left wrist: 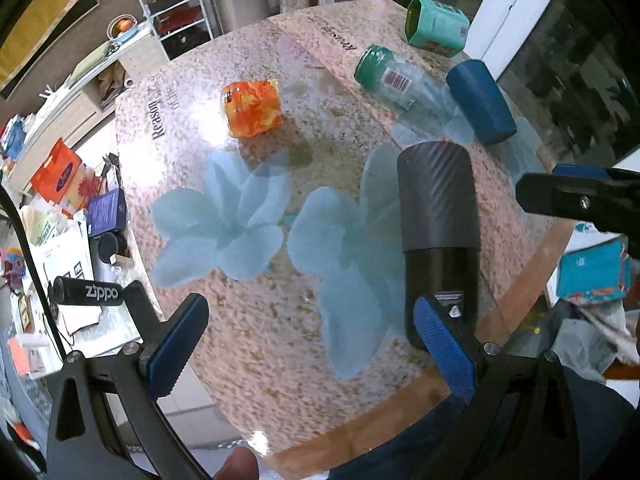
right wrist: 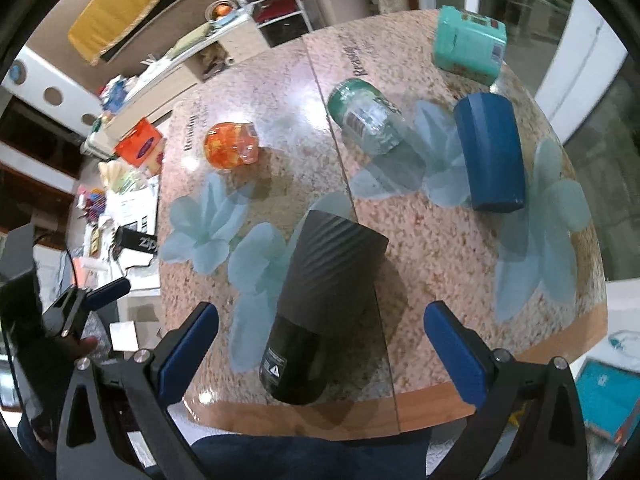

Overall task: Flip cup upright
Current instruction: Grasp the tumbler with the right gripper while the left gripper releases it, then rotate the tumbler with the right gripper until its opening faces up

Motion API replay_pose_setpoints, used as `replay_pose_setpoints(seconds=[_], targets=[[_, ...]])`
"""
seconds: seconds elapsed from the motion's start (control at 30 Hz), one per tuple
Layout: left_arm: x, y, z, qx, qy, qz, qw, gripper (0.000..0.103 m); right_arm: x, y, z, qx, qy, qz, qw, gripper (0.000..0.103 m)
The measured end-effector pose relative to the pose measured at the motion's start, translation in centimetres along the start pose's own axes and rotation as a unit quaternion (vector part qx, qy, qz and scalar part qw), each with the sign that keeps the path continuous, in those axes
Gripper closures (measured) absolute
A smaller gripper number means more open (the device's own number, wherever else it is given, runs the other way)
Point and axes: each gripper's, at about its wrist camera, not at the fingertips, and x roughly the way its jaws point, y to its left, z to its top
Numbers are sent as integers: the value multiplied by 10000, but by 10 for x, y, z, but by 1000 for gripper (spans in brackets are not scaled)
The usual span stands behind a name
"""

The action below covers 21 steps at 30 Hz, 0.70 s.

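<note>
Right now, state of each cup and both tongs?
Ribbed black cup: upside down, untouched.
Dark blue plastic cup: upside down.
Clear green-based glass: upside down.
Orange patterned cup: on its side.
Teal hexagonal cup: on its side.
Left tongs: open.
Right tongs: open.

In the right wrist view, the tall black cup with a ribbed sleeve (right wrist: 320,300) lies on its side on the round flower-printed table (right wrist: 460,248), near the table's 6 o'clock edge. The small orange glass cup (right wrist: 230,145) lies at 10 o'clock from it and the clear glass jar with green base (right wrist: 366,116) at 12 o'clock. The dark blue cup (right wrist: 490,156) is at 2 o'clock, with the teal plastic cup (right wrist: 468,44) behind it at the far edge.
</note>
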Motion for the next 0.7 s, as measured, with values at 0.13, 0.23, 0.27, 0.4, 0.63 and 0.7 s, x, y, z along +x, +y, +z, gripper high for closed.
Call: replay_pose_setpoints(seconds=[0.13,0.23,0.27,0.4,0.63,0.7], targets=[[11,6,-1,61,109,-104,9999,0,10,2,2,219,92,-129,9996,0],[22,9,0,75,203,-84,9997,0,19,2,6,354,185,-247,9989,0],[27,10,1,51,261,-42,9996,0,23,1,8,393,230,-285,9986,0],[46,17,3,-195,480,-18,9987,0,39,-1,19,556,352,-348,9972,0],[64,28,10,-487,670,-103,9965,0,76,-8,37,682,844,-678,9918,0],[68,30,13,-527,680,-174,9961,0,83,-10,41,681,918,-700,9910,0]])
